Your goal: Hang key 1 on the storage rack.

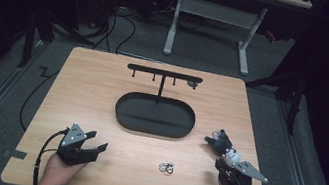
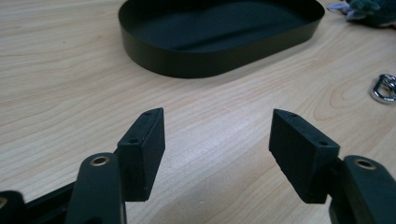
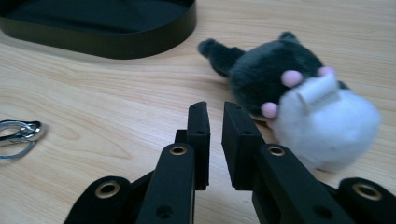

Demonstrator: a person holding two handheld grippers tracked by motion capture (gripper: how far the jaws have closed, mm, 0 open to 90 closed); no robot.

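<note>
1. The right gripper (image 3: 215,122) is seen with its jaws nearly together, a narrow slit left between the pads and nothing held in it.
2. The plush toy (image 3: 299,100), dark grey with a white end and pink dots, is lying on the table (image 1: 101,92) just beside that gripper, at about two o'clock from the fingertips in the right gripper view; it is close to the right pad, but whether it is touched cannot be told.
3. In the high view the plush toy (image 1: 224,147) is found at the table's right edge, at roughly four o'clock from the black oval tray (image 1: 154,116).
4. The left gripper (image 2: 217,140) is held with its jaws wide apart and empty, low over bare wood; the tray (image 2: 219,65) lies at twelve o'clock from it.
5. A good pick-up, as judged here, would need the right jaws spread wider than the toy's body before it is approached.
6. The pads are best brought around the plump middle, not the thin tail, so the soft fabric is not slipped out.
7. The key rings (image 1: 166,167) at the front centre are best left undisturbed.
</note>
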